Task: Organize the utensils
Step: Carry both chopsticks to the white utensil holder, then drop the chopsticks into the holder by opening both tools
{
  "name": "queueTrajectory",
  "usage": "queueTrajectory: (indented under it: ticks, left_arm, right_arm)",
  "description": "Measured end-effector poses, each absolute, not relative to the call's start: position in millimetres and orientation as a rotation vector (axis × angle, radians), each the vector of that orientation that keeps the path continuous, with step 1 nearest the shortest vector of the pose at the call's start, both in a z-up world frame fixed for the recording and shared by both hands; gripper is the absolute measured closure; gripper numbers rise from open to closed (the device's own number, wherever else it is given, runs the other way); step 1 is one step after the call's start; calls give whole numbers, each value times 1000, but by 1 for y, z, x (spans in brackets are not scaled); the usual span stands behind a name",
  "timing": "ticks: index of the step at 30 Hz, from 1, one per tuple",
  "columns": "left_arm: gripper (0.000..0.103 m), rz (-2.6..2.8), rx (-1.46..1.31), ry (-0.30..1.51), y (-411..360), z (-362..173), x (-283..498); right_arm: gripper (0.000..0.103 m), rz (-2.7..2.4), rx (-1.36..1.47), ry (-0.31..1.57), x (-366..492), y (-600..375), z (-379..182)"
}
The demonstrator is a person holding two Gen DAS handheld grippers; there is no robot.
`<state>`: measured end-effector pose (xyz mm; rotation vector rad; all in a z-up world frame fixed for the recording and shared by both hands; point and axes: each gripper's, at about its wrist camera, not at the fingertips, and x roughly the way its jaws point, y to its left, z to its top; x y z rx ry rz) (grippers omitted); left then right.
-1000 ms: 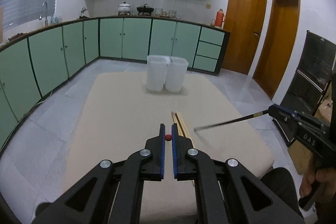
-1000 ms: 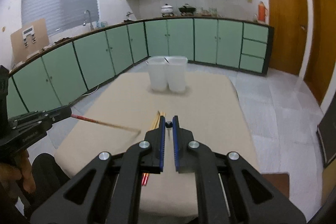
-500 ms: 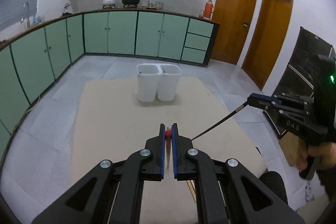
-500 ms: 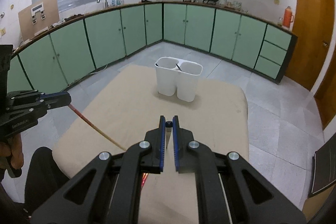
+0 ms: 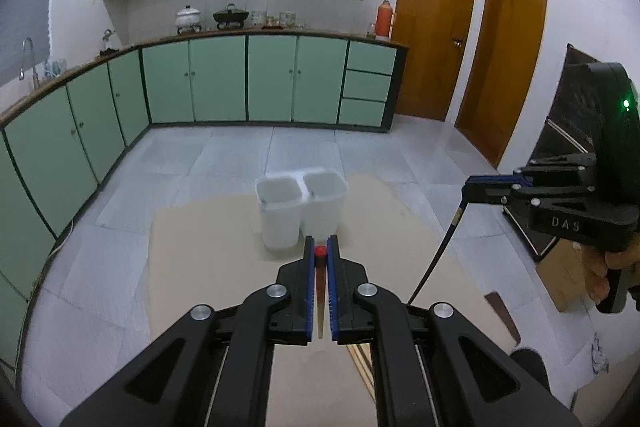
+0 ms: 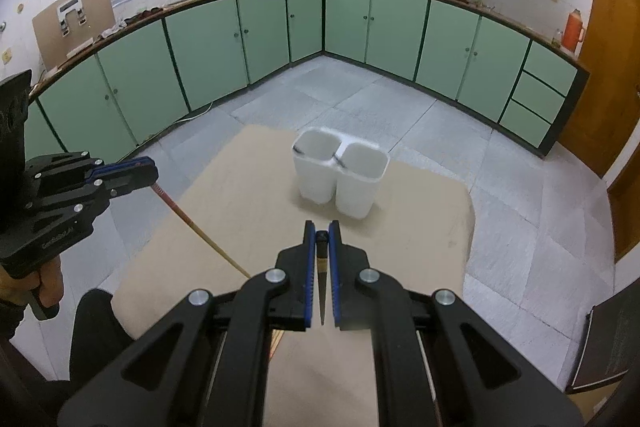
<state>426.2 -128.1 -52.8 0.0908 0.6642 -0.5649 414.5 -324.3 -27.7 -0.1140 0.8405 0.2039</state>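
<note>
My left gripper (image 5: 320, 243) is shut on a wooden chopstick with a red top (image 5: 320, 279), which hangs tip-down between the jaws. In the right wrist view the left gripper (image 6: 154, 171) is at the left, and that chopstick (image 6: 200, 227) slants down over the table. My right gripper (image 6: 320, 229) is shut on a black chopstick (image 6: 321, 291). From the left wrist it shows at the right (image 5: 466, 189), the black chopstick (image 5: 436, 251) dangling. A white twin-cup holder (image 5: 300, 203) (image 6: 340, 183) stands ahead of both grippers on the beige table (image 5: 200, 247).
More chopsticks (image 5: 360, 355) lie on the table under the grippers, mostly hidden. Something dark leans inside the holder's cups (image 6: 298, 149). Green kitchen cabinets (image 6: 200, 47) line the walls. A person's hand (image 5: 600, 275) and a dark knee (image 6: 92, 323) are near the table's front edge.
Both grippers have risen and moved toward the holder. Each chopstick's lower tip has left the table and swung to hang nearly straight down.
</note>
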Motion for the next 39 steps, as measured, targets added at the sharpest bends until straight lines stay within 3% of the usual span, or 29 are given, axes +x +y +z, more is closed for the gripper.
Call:
queueTrajectory:
  ticks: [16, 22, 29, 31, 33, 37, 39]
  left_arm:
    - [97, -472, 55, 512, -165, 16, 566]
    - [97, -457, 47, 556, -179, -29, 612]
    - [96, -444, 77, 646, -178, -88, 619]
    - [89, -443, 68, 645, -171, -85, 615]
    - [74, -434, 72, 624, -162, -74, 605]
    - [59, -419, 91, 570, -142, -52, 569]
    - [52, -409, 91, 552, -128, -49, 541]
  right_arm:
    - [97, 126, -80, 698, 549, -343, 59]
    - [97, 99, -35, 738, 603, -359, 7]
    - [96, 99, -36, 809, 609, -367, -51]
    - [92, 95, -35, 794, 602, -369, -50]
    - [86, 96, -21, 769, 591, -373, -42]
    - [84, 117, 14, 693, 541, -383, -22]
    - [78, 119, 24, 650, 500, -390, -24]
